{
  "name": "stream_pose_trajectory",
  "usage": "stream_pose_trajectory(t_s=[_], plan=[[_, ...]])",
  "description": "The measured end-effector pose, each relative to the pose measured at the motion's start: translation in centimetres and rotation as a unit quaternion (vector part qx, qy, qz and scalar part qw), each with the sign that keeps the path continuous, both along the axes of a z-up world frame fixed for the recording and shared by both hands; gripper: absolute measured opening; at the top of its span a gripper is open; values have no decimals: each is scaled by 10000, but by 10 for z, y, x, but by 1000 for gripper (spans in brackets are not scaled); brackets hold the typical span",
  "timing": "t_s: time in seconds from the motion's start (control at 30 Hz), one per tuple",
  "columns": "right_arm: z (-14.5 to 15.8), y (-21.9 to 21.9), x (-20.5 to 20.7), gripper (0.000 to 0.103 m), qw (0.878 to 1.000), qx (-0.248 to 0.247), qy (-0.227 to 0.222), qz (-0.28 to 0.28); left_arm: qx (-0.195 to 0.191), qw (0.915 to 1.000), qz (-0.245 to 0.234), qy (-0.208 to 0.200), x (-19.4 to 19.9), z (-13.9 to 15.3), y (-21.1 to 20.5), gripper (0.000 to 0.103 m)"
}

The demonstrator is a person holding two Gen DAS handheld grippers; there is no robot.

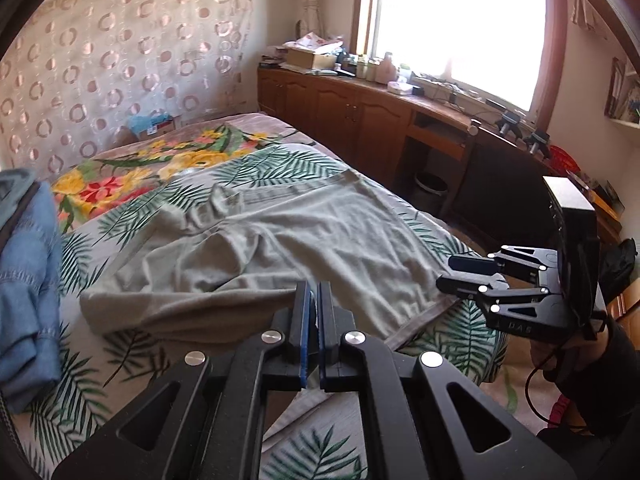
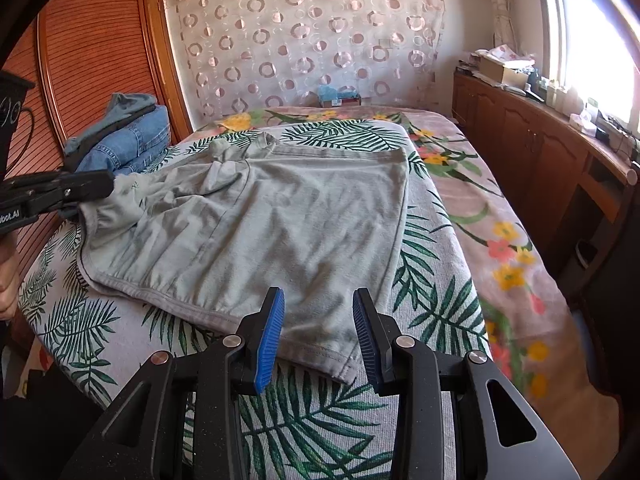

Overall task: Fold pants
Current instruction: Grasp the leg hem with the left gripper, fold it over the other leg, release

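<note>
A bed covered by a grey sheet printed with green palm leaves (image 2: 432, 292), laid over a pinkish floral blanket (image 2: 496, 216), fills most of both views, with a long brown wooden desk (image 1: 384, 120) cluttered with boxes and bottles running under the bright window beside it. On the sheet lie the pale grey-green soft cotton pants (image 2: 272, 232), spread partly flat, one edge folded over itself and the waistband bunched toward the far side. A stack of folded blue denim clothes (image 2: 132, 140) sits on the bed near the wooden headboard, just beyond the pants. The left gripper (image 1: 312, 312) has its blue-padded jaws closed together on an edge of the pants, the fabric lifted and draped from its tips. The right gripper (image 2: 318, 332) stands with its jaws partly apart over the near corner of the pants, nothing pinched between its blue ribbed pads (image 2: 270, 344)
</note>
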State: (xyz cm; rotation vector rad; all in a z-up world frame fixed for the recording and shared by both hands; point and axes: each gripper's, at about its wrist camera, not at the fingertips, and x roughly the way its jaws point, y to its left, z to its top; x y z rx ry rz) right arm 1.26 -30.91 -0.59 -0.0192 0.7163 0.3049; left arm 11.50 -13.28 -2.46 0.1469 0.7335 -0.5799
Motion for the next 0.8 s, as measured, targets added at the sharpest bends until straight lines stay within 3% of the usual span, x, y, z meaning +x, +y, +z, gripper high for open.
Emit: stream_pose_trajectory(t_s=[0.37, 0.63, 0.73, 0.8], plan=[[0, -2, -7, 37, 9999, 60, -86, -125, -5, 9982, -588, -103, 9, 20, -58, 2], [0, 6, -12, 37, 9998, 77, -157, -98, -1, 9997, -249, -45, 13, 14, -43, 2], [1, 17, -11, 37, 9998, 83, -186, 20, 28, 9999, -76, -61, 12, 11, -29, 13], [0, 26, -8, 37, 9997, 89, -189, 97, 106, 9999, 60, -82, 11, 8, -21, 27]])
